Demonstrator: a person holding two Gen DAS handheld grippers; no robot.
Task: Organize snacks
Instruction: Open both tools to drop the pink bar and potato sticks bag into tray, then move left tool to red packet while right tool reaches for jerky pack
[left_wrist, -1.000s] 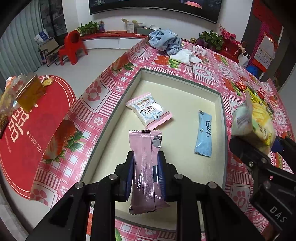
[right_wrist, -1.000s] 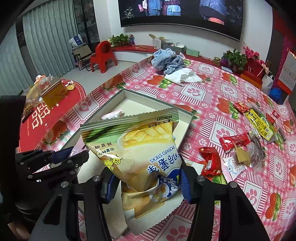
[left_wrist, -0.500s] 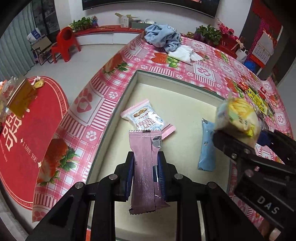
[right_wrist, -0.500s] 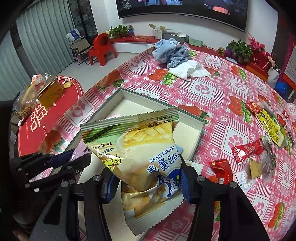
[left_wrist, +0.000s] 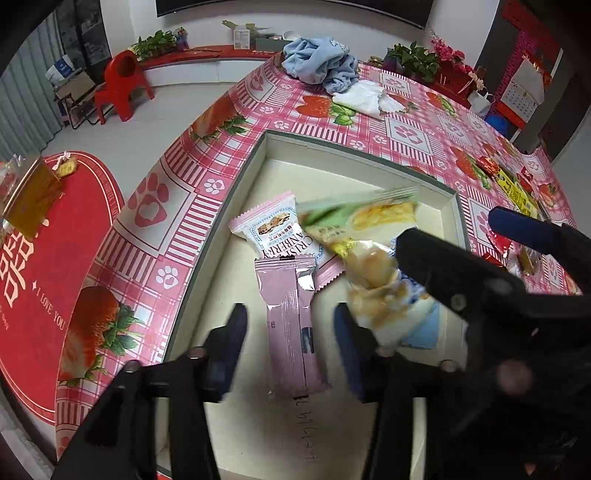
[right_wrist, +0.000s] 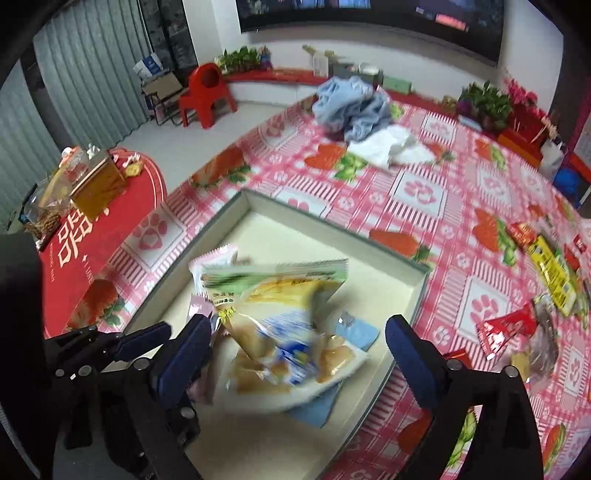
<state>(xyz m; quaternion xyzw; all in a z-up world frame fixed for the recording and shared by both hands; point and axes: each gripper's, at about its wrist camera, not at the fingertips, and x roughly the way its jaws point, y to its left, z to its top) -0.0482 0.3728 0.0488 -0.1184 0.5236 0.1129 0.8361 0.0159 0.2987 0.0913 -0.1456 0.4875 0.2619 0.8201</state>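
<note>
Now both let go together: left hand-held gripper (left_wrist: 290, 343) jaws just spread off the pink bar (left_wrist: 293, 325), right hand-held gripper (right_wrist: 297, 350) spread wide, chip bag (right_wrist: 284, 332) dropping into the tray (left_wrist: 236, 192).

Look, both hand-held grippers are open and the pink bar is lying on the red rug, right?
Not quite. The pink bar lies inside the cream tray on the table, as the left wrist view shows. Both the left hand-held gripper and the right hand-held gripper are open, jaws just widened.
</note>
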